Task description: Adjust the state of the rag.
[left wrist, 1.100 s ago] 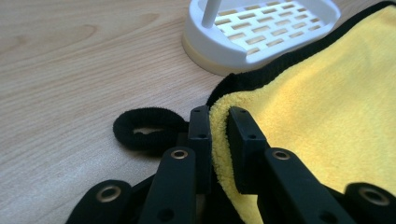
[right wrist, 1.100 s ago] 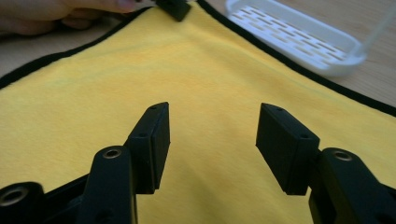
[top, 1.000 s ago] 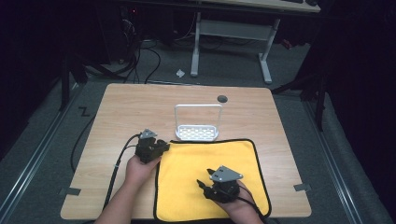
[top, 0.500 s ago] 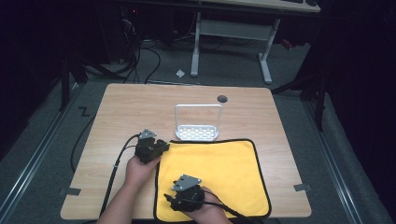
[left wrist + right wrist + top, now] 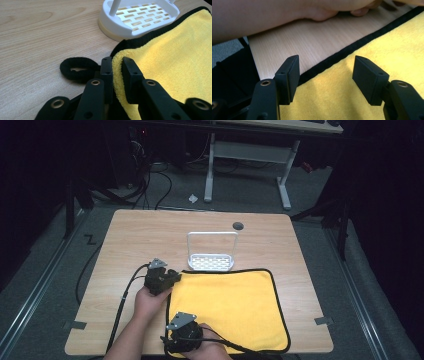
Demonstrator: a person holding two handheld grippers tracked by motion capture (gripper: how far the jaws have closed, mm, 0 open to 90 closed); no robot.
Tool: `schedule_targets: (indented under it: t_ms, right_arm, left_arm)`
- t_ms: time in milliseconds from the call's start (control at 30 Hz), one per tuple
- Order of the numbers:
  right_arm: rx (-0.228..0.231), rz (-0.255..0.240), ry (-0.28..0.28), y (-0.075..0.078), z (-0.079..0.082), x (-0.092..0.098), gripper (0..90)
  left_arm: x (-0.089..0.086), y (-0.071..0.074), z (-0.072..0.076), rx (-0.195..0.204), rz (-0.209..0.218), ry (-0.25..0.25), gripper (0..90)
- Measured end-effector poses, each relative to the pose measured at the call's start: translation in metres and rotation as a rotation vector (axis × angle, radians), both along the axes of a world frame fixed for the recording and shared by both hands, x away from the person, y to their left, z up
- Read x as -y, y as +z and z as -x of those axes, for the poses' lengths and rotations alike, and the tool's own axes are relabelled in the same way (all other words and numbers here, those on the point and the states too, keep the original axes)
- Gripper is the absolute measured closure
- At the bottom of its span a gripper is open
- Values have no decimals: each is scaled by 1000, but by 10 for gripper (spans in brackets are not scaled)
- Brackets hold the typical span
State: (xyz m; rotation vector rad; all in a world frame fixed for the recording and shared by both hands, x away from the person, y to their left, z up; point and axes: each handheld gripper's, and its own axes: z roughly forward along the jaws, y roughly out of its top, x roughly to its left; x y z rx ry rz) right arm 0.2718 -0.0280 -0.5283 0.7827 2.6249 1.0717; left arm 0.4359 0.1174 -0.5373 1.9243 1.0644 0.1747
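A yellow cloth (image 5: pixel 230 305) with black trim lies flat on the near right part of the wooden table (image 5: pixel 150 235). My left gripper (image 5: pixel 170 276) is at the cloth's far left corner. In the left gripper view it (image 5: pixel 117 60) is shut on that yellow corner (image 5: pixel 170 57), beside a black hanging loop (image 5: pixel 75 67). My right gripper (image 5: pixel 176 336) hovers low over the cloth's left edge near the table's front. Its jaws (image 5: pixel 325 67) have just been opening and stand wide, with the trim and cloth (image 5: pixel 367 50) below them and nothing pressed.
A white slotted rack (image 5: pixel 211 252) with a hoop handle stands just behind the cloth, close to the left gripper (image 5: pixel 140 20). A small dark round spot (image 5: pixel 238 225) marks the table's far side. The left forearm (image 5: pixel 274 15) crosses just beyond the right gripper.
The right gripper has travelled left across the near part of the cloth to its left edge. The left gripper has stayed at the far left corner.
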Motion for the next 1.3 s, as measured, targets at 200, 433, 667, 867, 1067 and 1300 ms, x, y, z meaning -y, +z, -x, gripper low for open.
schedule_targets:
  t_ms: [200,433,667,867,1067,1300]
  right_arm:
    - [7,5,8,0,0,2,441]
    - [51,25,-2,1,-1,8,690]
    - [89,-32,-33,11,0,28,811]
    - [142,-63,-36,22,8,37,811]
    - [183,-97,-46,31,15,44,811]
    - [240,-147,-46,43,20,53,812]
  left_arm:
    - [0,0,0,0,0,2,795]
    - [0,0,0,-2,0,1,794]
    - [-1,0,0,-3,9,1,793]
    - [-2,0,0,-8,21,-2,791]
    - [-5,0,0,-49,80,-3,821]
    - [-3,7,11,-40,184,68,852]
